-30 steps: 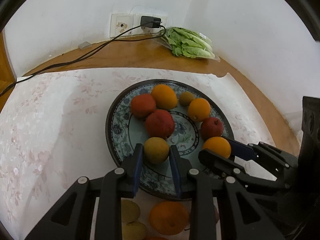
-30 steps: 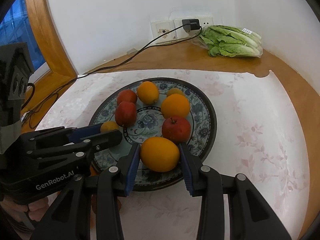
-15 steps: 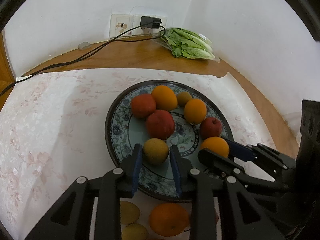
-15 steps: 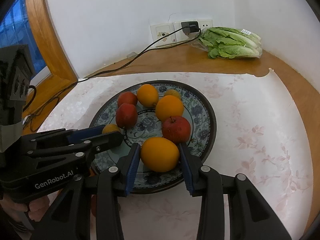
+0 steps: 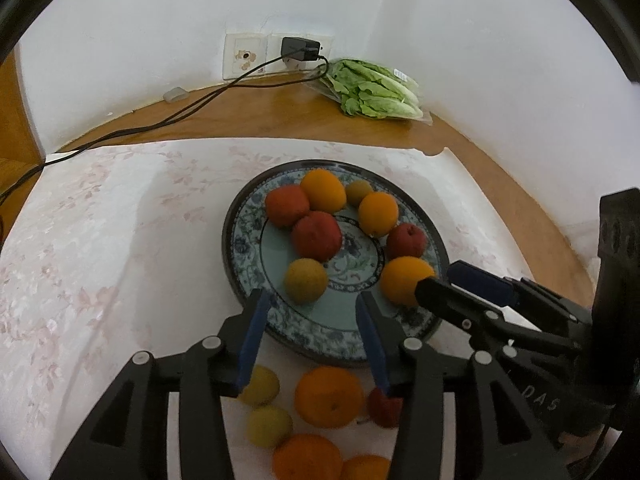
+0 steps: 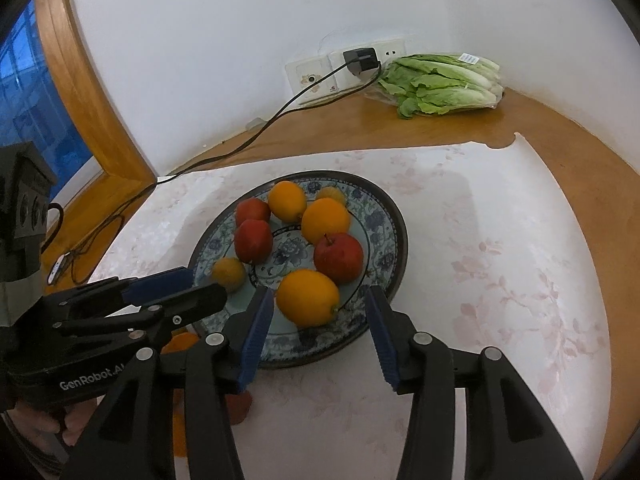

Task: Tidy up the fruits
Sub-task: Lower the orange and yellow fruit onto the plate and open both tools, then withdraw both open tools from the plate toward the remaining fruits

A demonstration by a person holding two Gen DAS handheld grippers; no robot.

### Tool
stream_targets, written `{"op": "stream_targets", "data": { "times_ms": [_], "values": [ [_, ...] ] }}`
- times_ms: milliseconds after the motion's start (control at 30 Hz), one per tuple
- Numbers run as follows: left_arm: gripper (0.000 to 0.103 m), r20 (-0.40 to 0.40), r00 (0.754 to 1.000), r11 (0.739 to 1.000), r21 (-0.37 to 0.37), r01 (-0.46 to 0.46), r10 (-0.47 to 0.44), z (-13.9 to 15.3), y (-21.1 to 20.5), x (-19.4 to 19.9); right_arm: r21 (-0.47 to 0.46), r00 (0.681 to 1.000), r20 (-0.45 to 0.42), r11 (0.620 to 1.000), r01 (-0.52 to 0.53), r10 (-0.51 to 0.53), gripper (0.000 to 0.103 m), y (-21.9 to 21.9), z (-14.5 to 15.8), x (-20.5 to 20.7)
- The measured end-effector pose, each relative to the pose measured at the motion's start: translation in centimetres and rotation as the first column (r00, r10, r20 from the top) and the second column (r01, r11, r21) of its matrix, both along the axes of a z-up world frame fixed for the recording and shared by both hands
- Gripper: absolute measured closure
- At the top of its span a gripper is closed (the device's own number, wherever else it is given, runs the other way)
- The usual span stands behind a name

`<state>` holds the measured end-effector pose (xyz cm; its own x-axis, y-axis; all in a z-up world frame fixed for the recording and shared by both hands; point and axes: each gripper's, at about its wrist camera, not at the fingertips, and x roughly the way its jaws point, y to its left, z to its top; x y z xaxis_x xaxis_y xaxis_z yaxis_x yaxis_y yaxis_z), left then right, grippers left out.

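A blue-patterned plate (image 5: 236,240) (image 6: 396,236) holds several oranges, red apples and small yellowish fruits. My left gripper (image 5: 312,298) (image 6: 208,286) hangs over the plate's near rim, jaws opening. A yellowish fruit (image 5: 306,286) (image 6: 229,274) lies on the plate just ahead of its tips, untouched by the pads. My right gripper (image 6: 319,294) (image 5: 436,276) is opening too. An orange (image 6: 308,298) (image 5: 406,280) rests on the plate between its blue pads with a gap on both sides. Several loose fruits, among them an orange (image 5: 328,396), lie on the cloth under the left gripper.
A floral tablecloth (image 6: 500,260) covers the wooden table. A bag of lettuce (image 5: 376,94) (image 6: 440,84) lies in the back corner by the wall socket. A charger cable (image 5: 168,120) runs left across the wood. A wooden window frame (image 6: 84,92) stands at the left.
Both grippers' jaws have spread apart. The left let go of the yellowish fruit and the right let go of the orange; both fruits now sit on the plate.
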<state>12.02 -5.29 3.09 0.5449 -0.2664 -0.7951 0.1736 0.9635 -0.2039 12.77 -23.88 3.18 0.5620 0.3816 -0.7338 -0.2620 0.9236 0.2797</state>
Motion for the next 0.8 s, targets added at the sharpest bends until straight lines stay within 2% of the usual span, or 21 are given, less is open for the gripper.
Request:
{"op": "stream_targets", "data": {
  "times_ms": [267,800],
  "values": [
    [0.053,-0.025,0.999,0.999,0.014,-0.036,0.037,0.3,1.7,-2.2,0.003,1.0,0.004,1.0,0.011,-0.011,0.054,-0.5,1.0,-1.8],
    [0.053,-0.054,0.996,0.997,-0.038,-0.069,0.067,1.0,2.9,-6.2,-0.004,1.0,0.008,1.0,-0.004,0.004,0.054,-0.1,2.1,-5.4]
  ]
}}
